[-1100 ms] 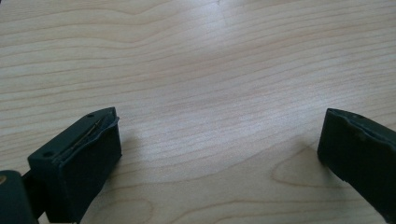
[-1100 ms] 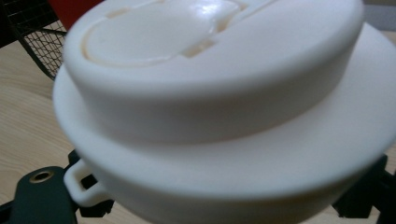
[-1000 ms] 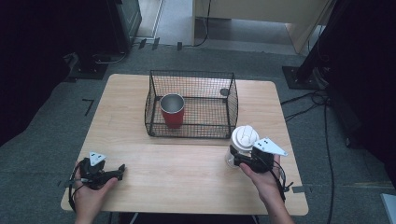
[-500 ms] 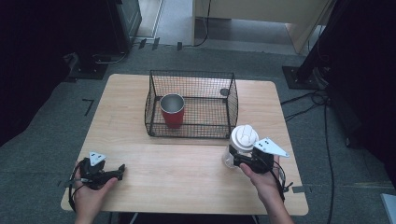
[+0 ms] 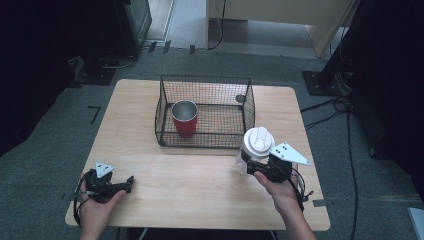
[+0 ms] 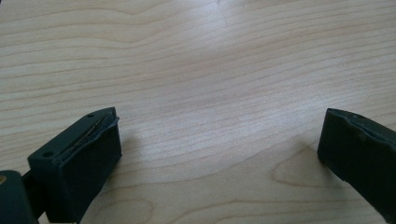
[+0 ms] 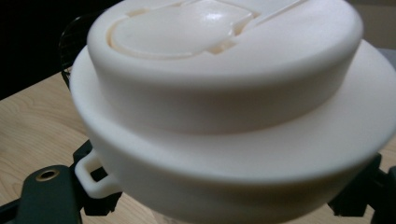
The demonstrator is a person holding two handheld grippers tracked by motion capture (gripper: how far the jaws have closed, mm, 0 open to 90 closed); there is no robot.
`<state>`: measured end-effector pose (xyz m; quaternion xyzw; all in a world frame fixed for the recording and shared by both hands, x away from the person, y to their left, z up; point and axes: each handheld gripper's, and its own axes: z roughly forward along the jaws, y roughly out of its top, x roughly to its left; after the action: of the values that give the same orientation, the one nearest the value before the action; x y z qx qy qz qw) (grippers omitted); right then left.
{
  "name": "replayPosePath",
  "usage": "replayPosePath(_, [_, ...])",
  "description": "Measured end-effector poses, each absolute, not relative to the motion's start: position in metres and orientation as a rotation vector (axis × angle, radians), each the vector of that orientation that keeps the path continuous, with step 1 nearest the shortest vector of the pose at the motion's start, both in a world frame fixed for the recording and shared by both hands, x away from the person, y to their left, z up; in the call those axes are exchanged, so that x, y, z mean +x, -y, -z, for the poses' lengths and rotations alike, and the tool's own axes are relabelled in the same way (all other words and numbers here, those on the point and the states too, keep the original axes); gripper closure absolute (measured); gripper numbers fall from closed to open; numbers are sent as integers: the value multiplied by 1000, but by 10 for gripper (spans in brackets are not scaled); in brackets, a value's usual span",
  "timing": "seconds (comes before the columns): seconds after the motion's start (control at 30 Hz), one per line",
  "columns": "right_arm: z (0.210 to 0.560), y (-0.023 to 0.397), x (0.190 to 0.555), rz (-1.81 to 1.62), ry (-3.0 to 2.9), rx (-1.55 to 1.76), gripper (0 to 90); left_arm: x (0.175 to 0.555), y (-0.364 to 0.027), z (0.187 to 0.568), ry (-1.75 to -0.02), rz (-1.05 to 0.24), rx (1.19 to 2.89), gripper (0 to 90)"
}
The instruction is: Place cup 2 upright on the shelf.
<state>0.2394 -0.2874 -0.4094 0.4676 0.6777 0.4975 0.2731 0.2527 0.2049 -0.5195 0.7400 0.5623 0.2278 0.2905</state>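
Note:
A clear bottle with a wide white lid (image 5: pixel 258 140) is held just above the wooden table (image 5: pixel 190 190), in front of the wire basket's right corner. My right gripper (image 5: pixel 248 168) is shut on its lower body from the near side. In the right gripper view the white lid (image 7: pixel 224 93) looms close, with a black jaw on either side below it. At the table's front left, my left gripper (image 5: pixel 128 183) rests in a hand, pointing right. Its jaws stand wide open over bare wood (image 6: pixel 219 154).
A black wire basket (image 5: pixel 205 79) stands at the middle back of the table, with a red metal cup (image 5: pixel 185 120) upright in its left half. A small dark round thing (image 5: pixel 240 98) sits at the basket's far right corner. Dark equipment and cables lie on the floor around the table.
My right hand has lifted the white-lidded bottle a little off the table. The left hand and its gripper have stayed put.

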Motion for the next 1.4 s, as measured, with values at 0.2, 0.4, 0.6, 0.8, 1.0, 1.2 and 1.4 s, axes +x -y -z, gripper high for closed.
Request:
replayPosePath(0.2, [398, 283, 242, -1363, -1811, 1241, 165, 253, -205, 520, -1501, -607, 1972, 0])
replayPosePath(0.4, [386, 276, 244, -1375, -1804, 1205, 165, 253, -205, 520, -1502, -607, 1970, 0])
replayPosePath(0.6, [377, 272, 247, -1385, -1793, 1176, 166, 253, -205, 520, -1501, -607, 1971, 0])
replayPosePath(0.8, [369, 268, 250, -1398, -1782, 1160, 165, 253, -205, 519, -1501, -606, 1972, 0])
replayPosePath(1.0, [359, 264, 252, -1411, -1772, 1136, 165, 253, -205, 520, -1501, -607, 1972, 0])
replayPosePath(1.2, [350, 262, 258, -1416, -1759, 1118, 165, 253, -205, 519, -1501, -607, 1973, 0])
replayPosePath(1.4, [342, 257, 267, -1417, -1745, 1104, 165, 253, -205, 520, -1501, -607, 1972, 0])
